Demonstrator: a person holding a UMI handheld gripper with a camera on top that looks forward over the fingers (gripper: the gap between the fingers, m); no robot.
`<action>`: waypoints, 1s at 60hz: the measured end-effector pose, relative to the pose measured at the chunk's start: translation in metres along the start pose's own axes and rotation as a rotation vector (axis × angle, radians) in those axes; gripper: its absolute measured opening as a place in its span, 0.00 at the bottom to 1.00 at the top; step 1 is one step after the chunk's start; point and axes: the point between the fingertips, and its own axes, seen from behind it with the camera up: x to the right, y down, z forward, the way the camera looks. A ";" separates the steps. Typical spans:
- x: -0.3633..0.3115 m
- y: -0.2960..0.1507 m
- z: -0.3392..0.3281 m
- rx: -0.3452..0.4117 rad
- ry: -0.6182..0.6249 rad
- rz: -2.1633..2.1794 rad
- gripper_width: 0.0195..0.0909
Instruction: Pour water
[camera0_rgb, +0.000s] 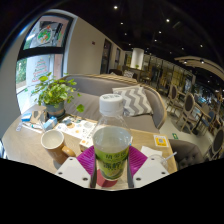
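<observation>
A clear plastic bottle (111, 140) with a white cap and a green label stands upright between my gripper's (112, 165) two fingers. Both magenta pads (87, 160) press against its sides, so the gripper is shut on it. The bottle looks lifted above the wooden table (25, 145). A white cup (52, 139) sits on the table to the left, just beyond the left finger. The bottle's base is hidden behind the fingers.
A potted green plant (55, 95) stands at the table's far left. Small items and papers (75, 127) lie behind the cup. A yellow item (161, 142) lies at the right. A sofa with a patterned cushion (138, 98) sits beyond the table.
</observation>
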 end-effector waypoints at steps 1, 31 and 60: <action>-0.001 0.004 0.003 -0.003 -0.009 0.012 0.31; -0.014 0.072 0.043 0.012 -0.115 0.138 0.35; -0.010 0.094 -0.001 -0.125 -0.034 0.130 0.92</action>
